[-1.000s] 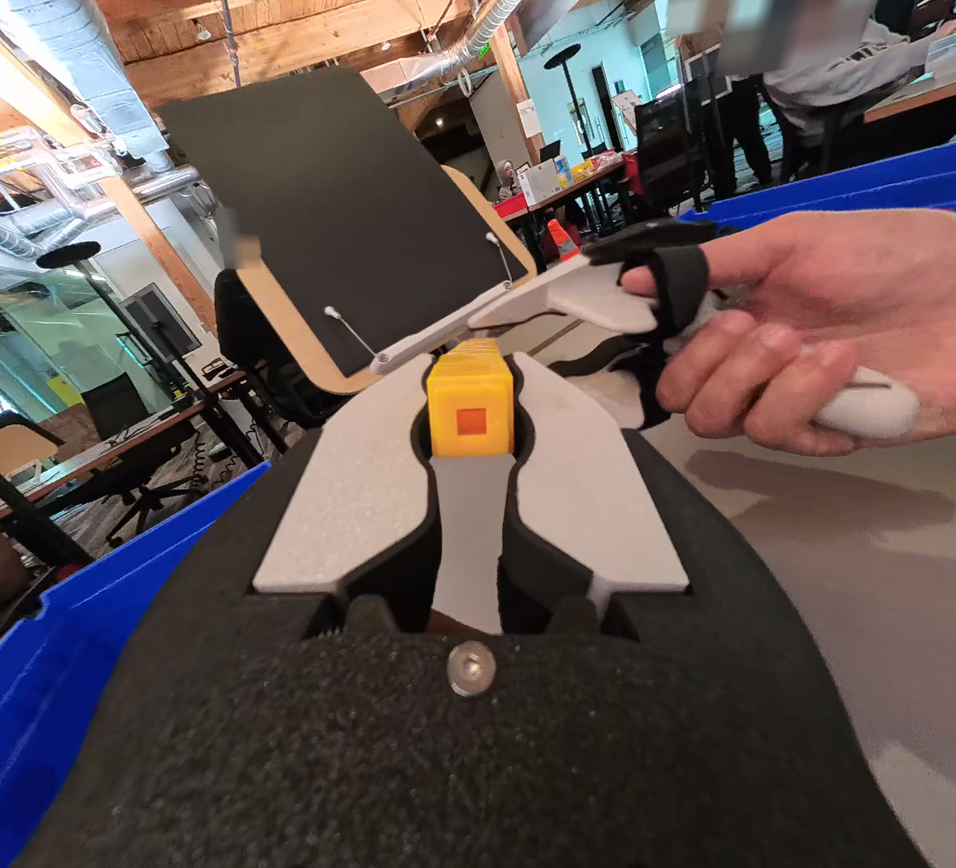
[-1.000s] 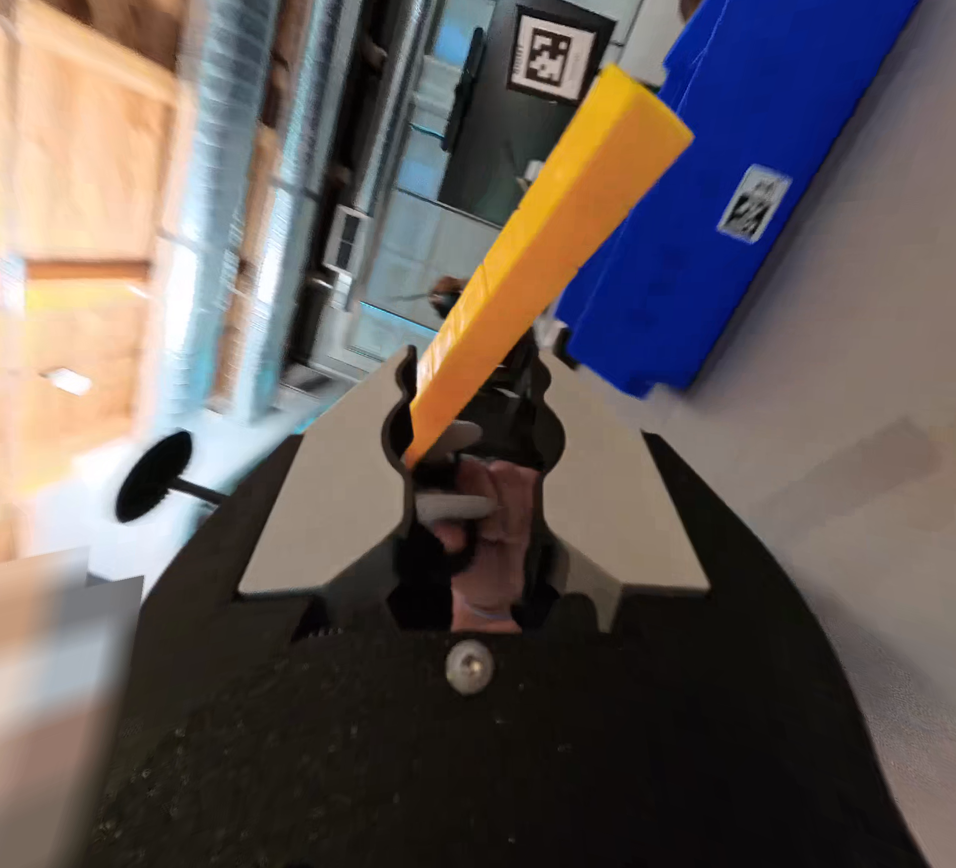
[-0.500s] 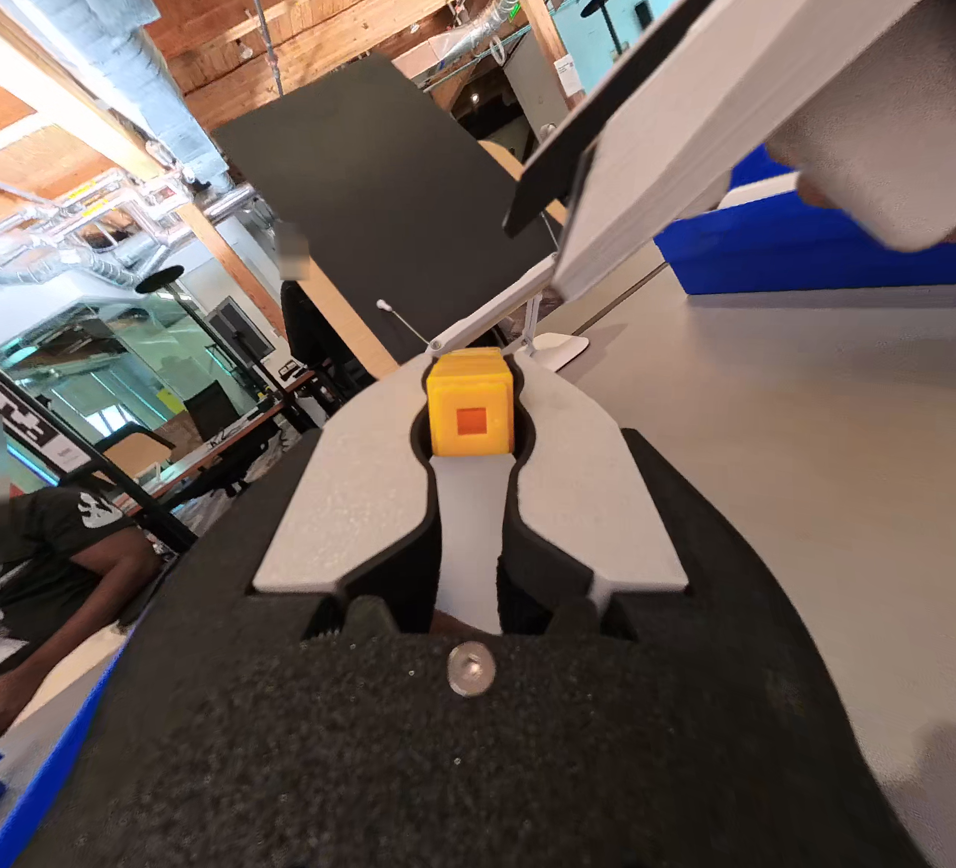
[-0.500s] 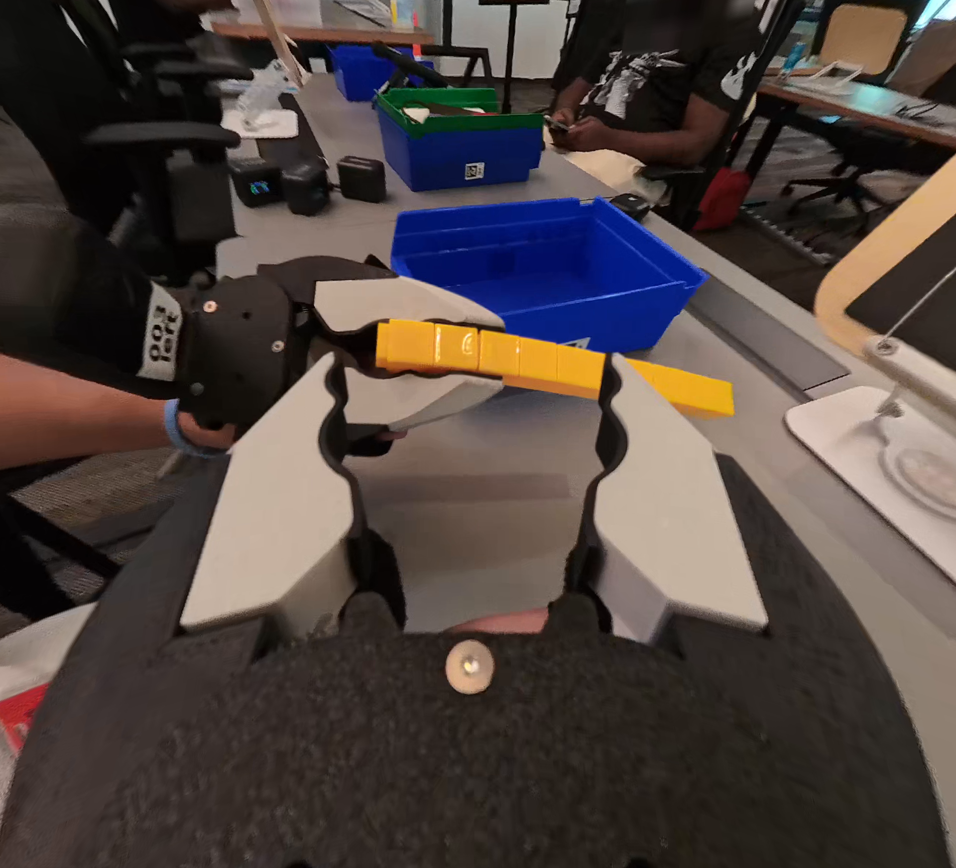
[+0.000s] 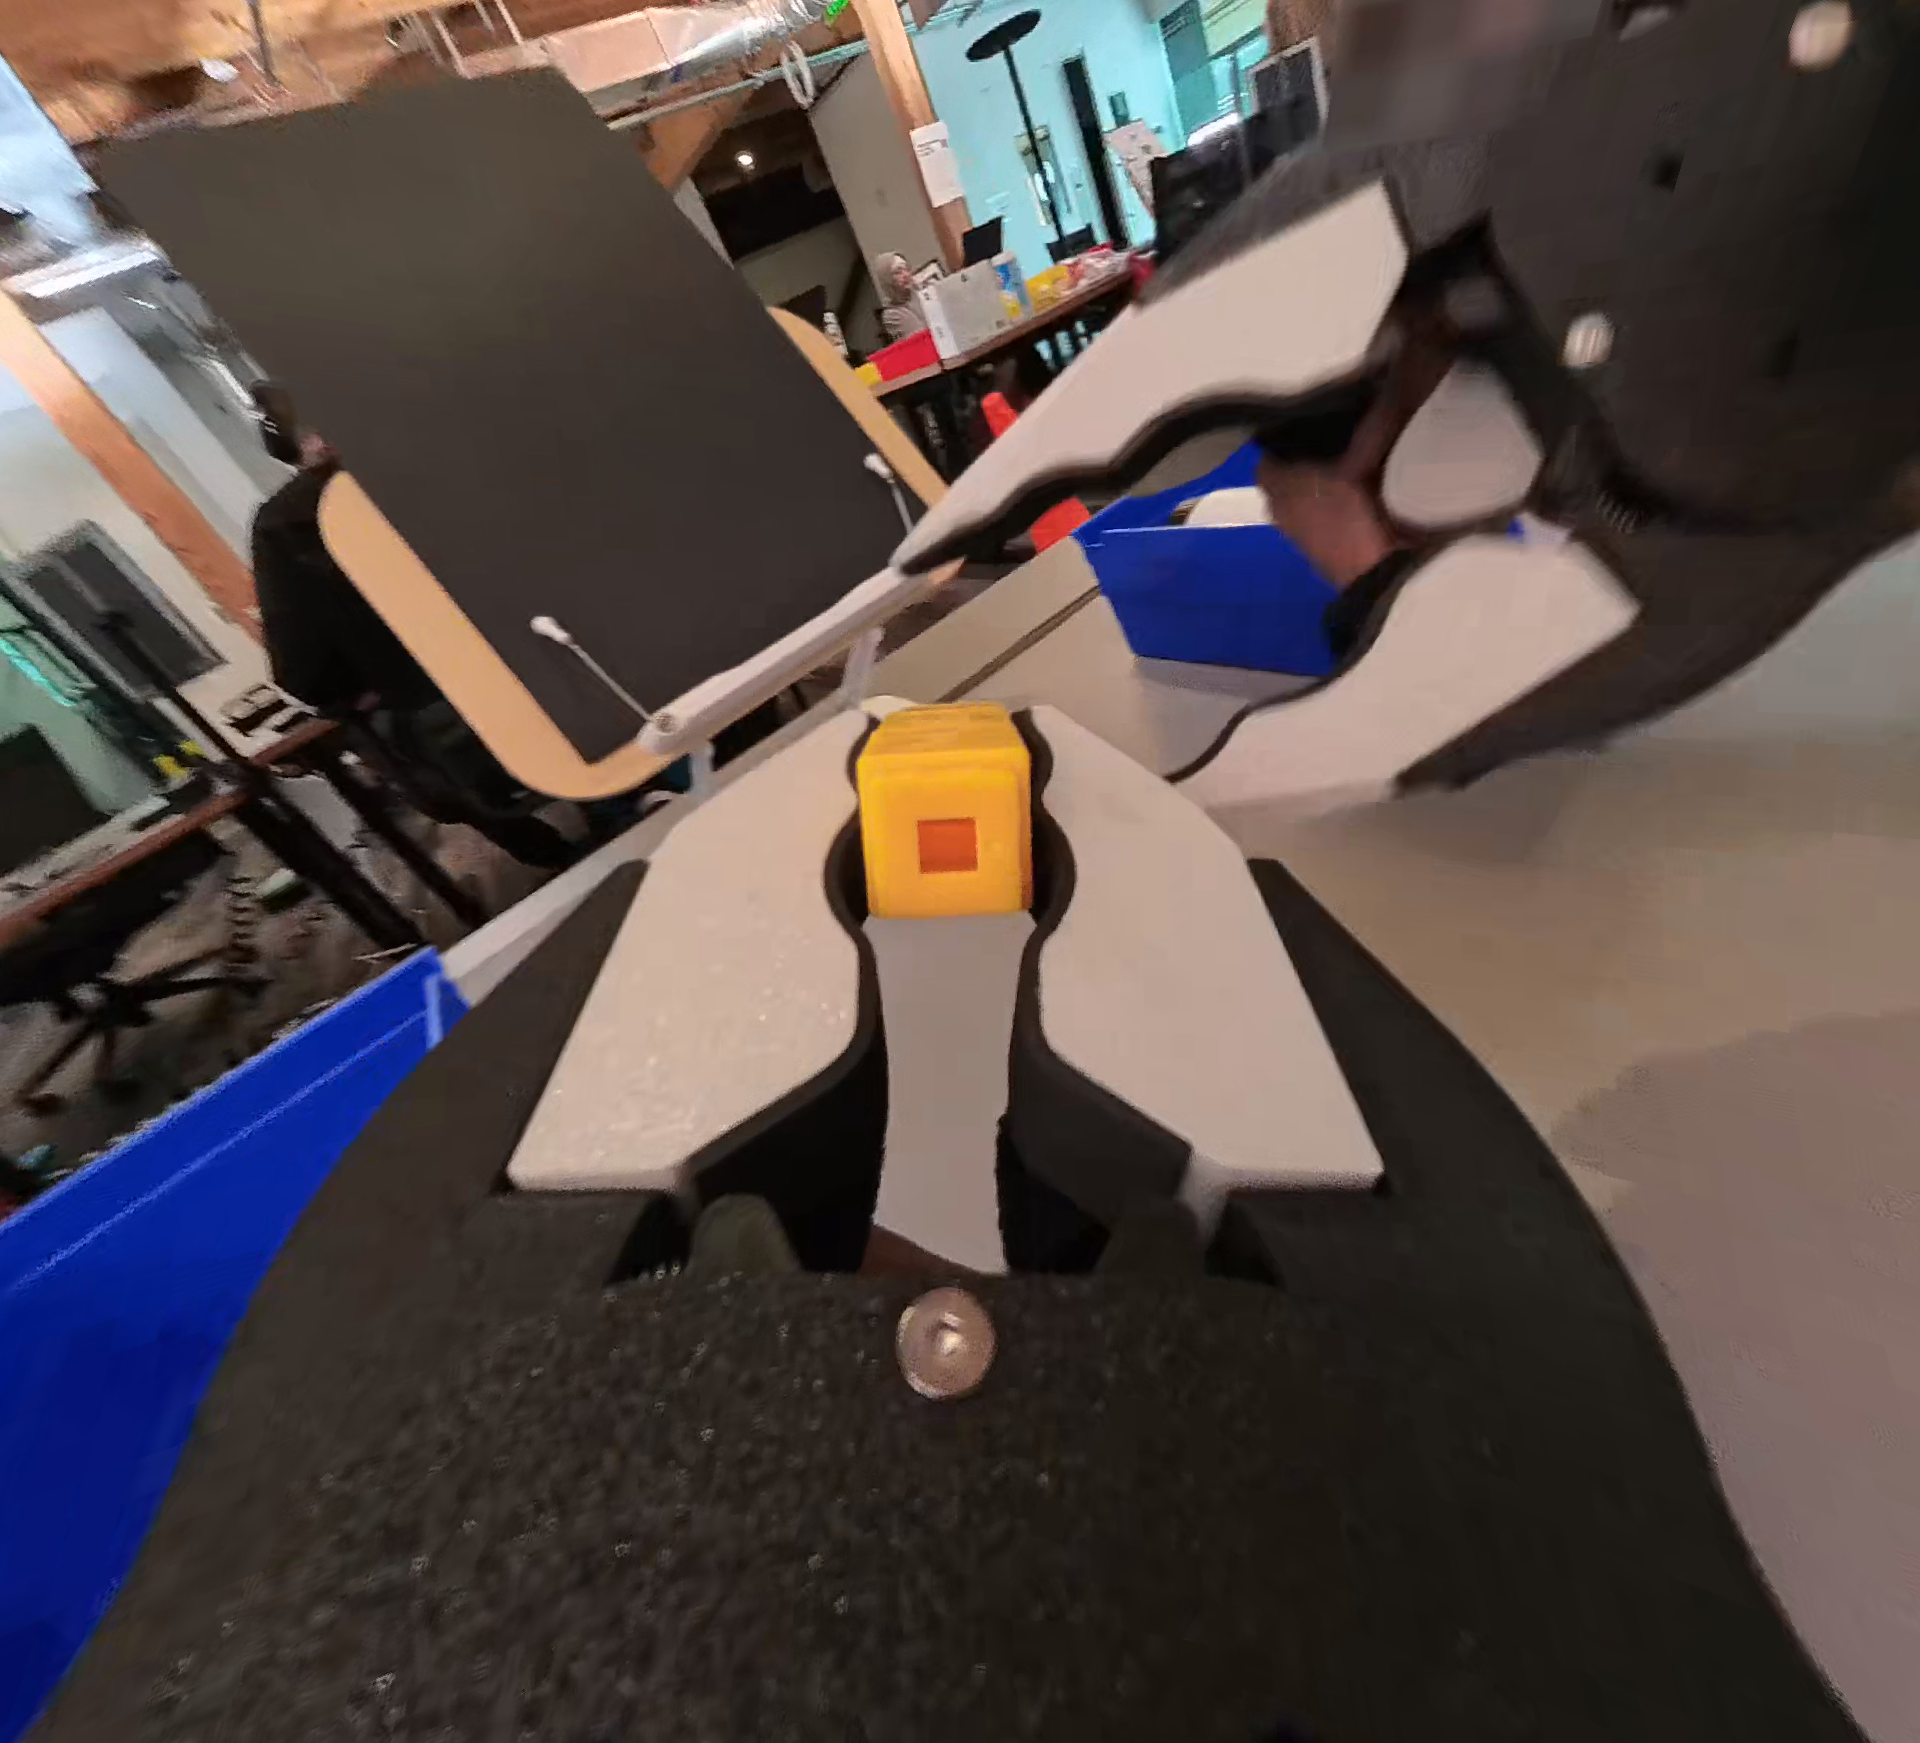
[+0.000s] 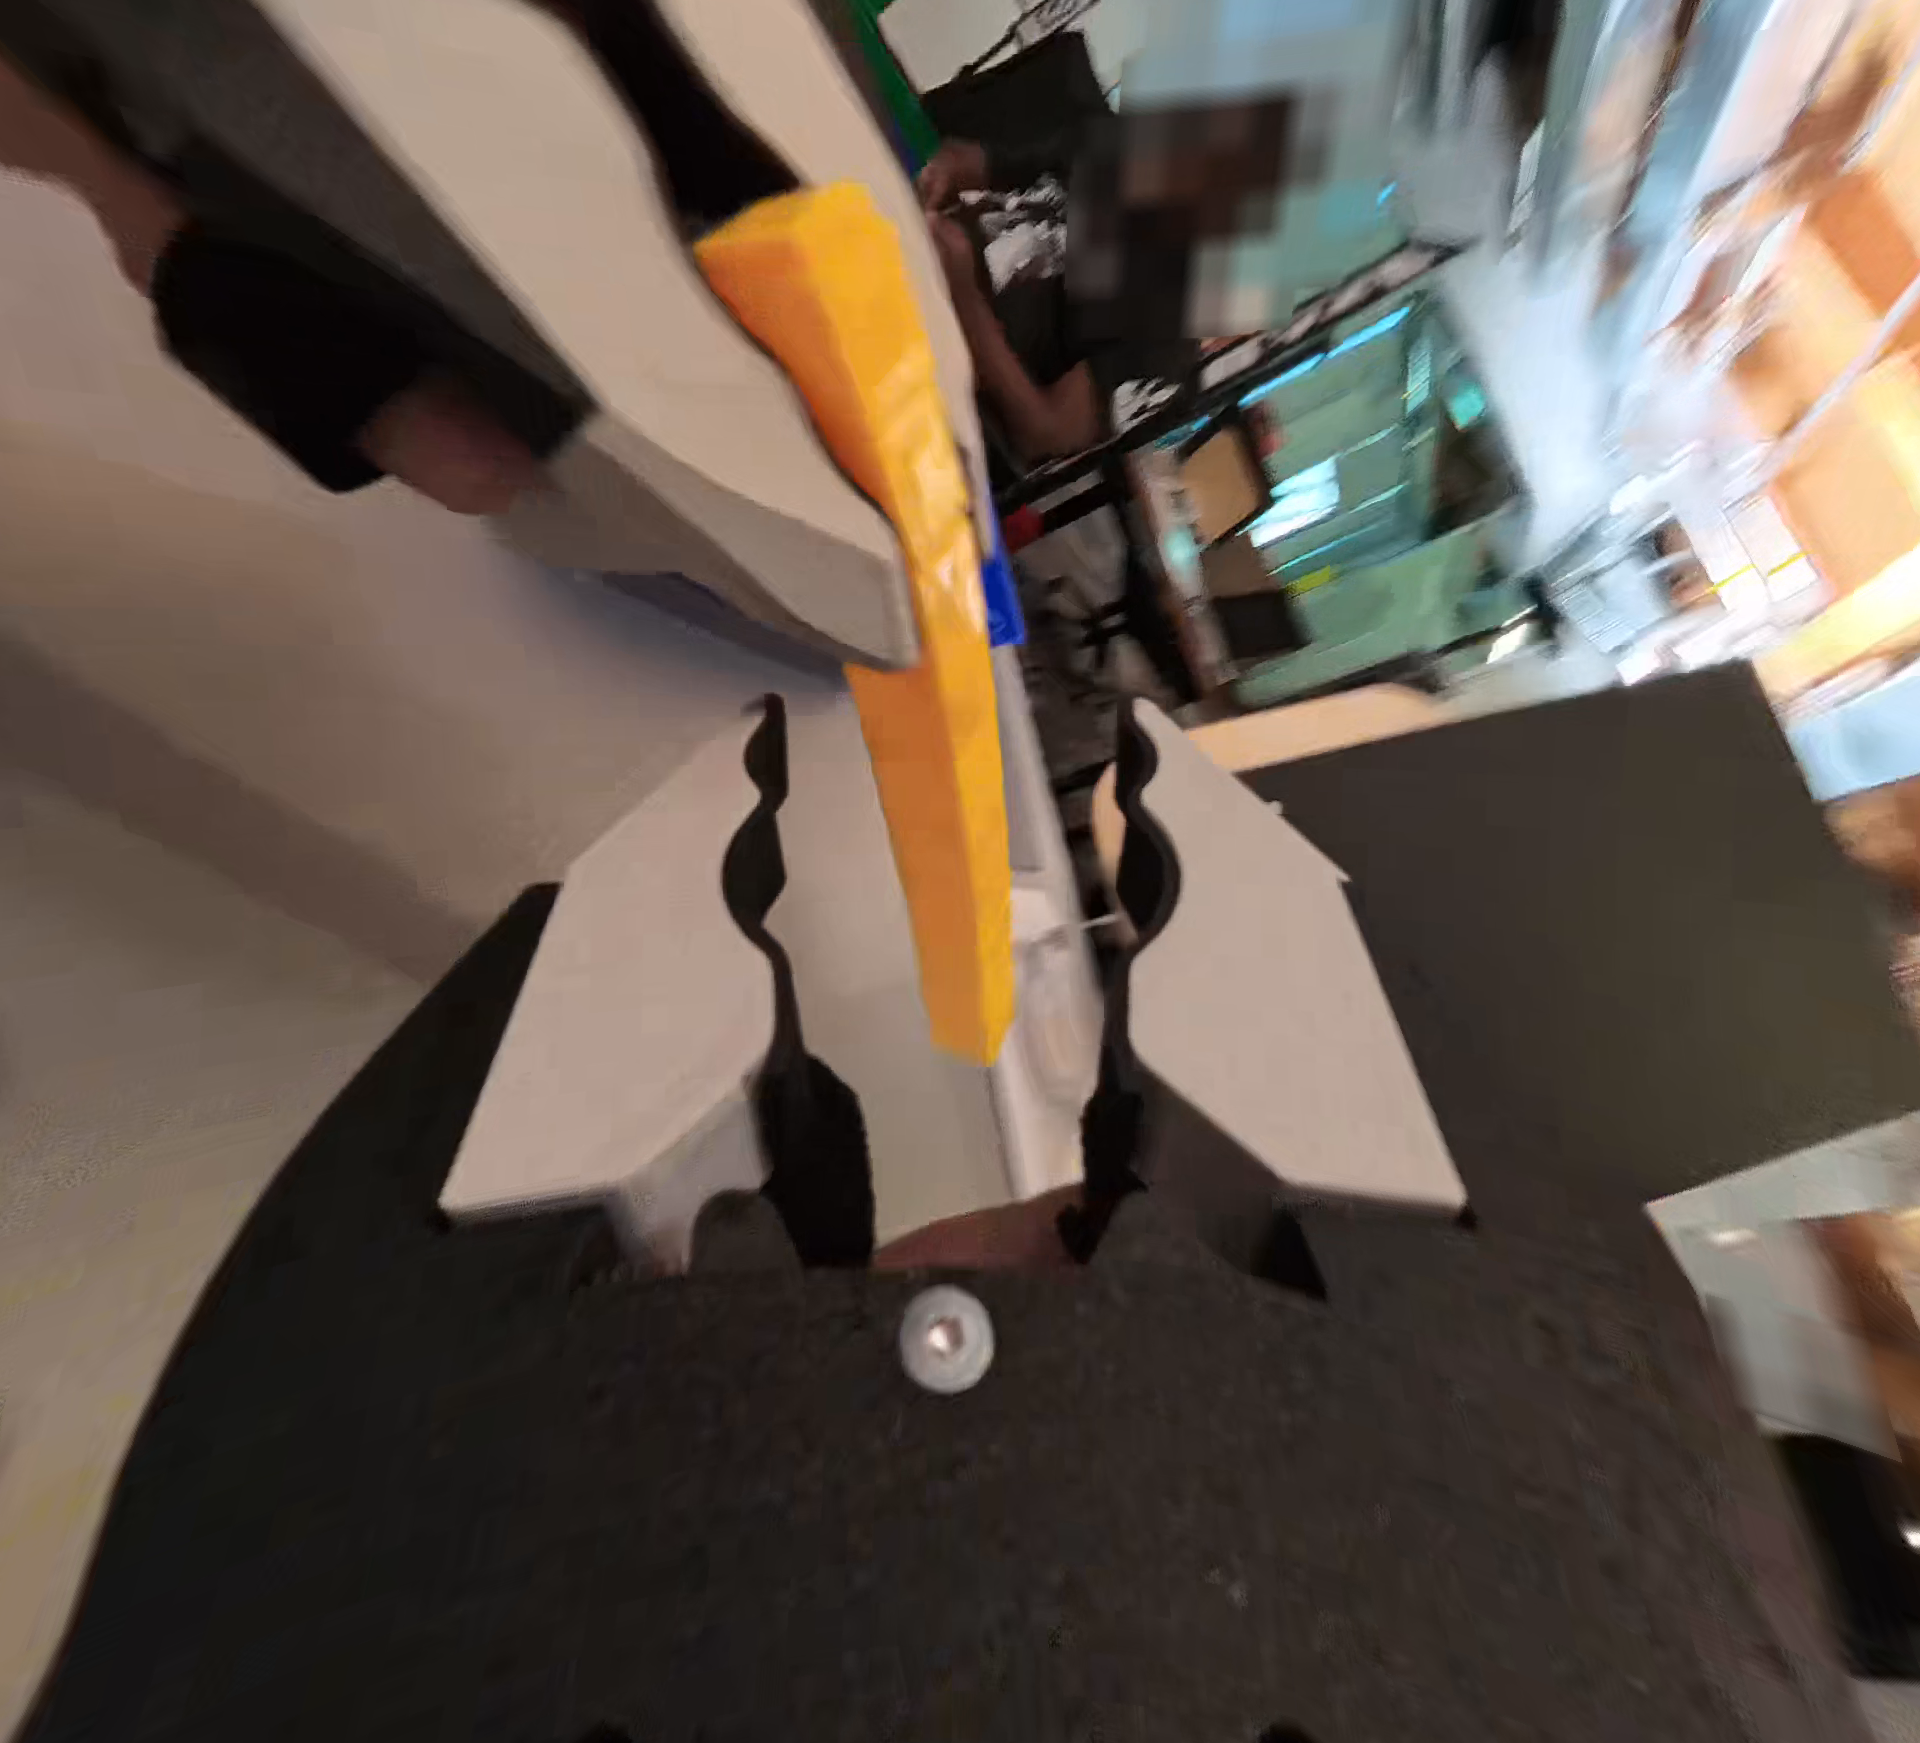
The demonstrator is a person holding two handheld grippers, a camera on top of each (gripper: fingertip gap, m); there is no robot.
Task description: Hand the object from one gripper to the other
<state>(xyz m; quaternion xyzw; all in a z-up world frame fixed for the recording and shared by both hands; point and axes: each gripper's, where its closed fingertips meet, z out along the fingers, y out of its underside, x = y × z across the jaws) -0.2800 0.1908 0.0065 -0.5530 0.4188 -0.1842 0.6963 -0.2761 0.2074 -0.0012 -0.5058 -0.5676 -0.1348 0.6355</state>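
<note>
Left gripper point(image 5: 943, 820) clamped tight on the yellow bar point(image 5: 943, 823), both fingers pressed flat on its sides. Left wrist view looks straight down the bar's square end face w/ the orange square in the middle, so the bar sticks out fwd along the fingers, roughly level over the grey table point(image 5: 1558, 945).

Right gripper point(image 5: 1049, 654) up at the right of that view, tilted, its black body high and its fingers angling down-left twd the bar's far end. Jaws spread wide, nothing between them there. Upper finger point(image 5: 1174, 405) sits above, lower one just beside the left gripper's right finger.

Right wrist view, heavy motion blur, cam rolled hard so the room is sideways. Right gripper point(image 6: 945, 727) wide open; yellow bar point(image 6: 940, 800) hangs in the gap btw the two fingers, its free end well inside the opening. Bar closer to the right finger, but can't tell if it touches either one. Not gripped on this side.

Left gripper point(image 6: 914, 644) comes in from upper left in the same view, holding the bar's other end. A hand point(image 6: 447, 446) in a dark sleeve partly shows behind it.

Blue bin point(image 5: 1195, 581) on the table beyond the right gripper, another blue bin point(image 5: 156, 1226) at lower left. Tilted black board point(image 5: 499, 405) stands behind.
</note>
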